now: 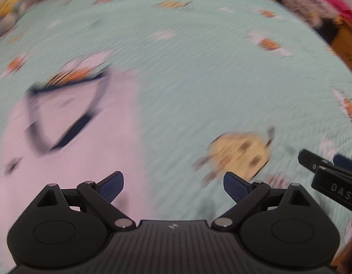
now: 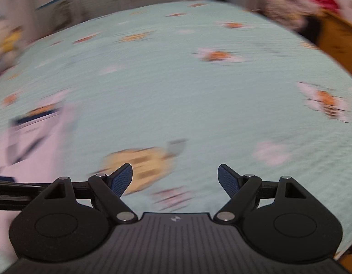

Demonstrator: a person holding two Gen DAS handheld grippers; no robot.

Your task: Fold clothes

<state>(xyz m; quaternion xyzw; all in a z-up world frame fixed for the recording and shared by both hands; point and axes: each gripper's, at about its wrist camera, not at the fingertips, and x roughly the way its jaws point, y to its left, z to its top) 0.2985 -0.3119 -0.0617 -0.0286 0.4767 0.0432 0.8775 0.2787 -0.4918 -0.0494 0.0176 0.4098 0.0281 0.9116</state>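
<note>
A pale pink garment (image 1: 80, 123) with dark navy trim lies on the mint green bedsheet (image 1: 198, 73), left of centre in the left wrist view. It also shows at the left edge of the right wrist view (image 2: 32, 141). My left gripper (image 1: 173, 186) is open and empty, just above the garment's near right edge. My right gripper (image 2: 175, 179) is open and empty over the bare sheet (image 2: 198, 105), to the right of the garment. Both views are motion-blurred.
The sheet carries printed cartoon patches, with a large yellow one (image 1: 242, 155) near the grippers. The right gripper's body (image 1: 331, 182) shows at the left view's right edge. A wooden headboard (image 2: 338, 38) and piled pink and patterned fabric (image 1: 313, 2) stand at the far right.
</note>
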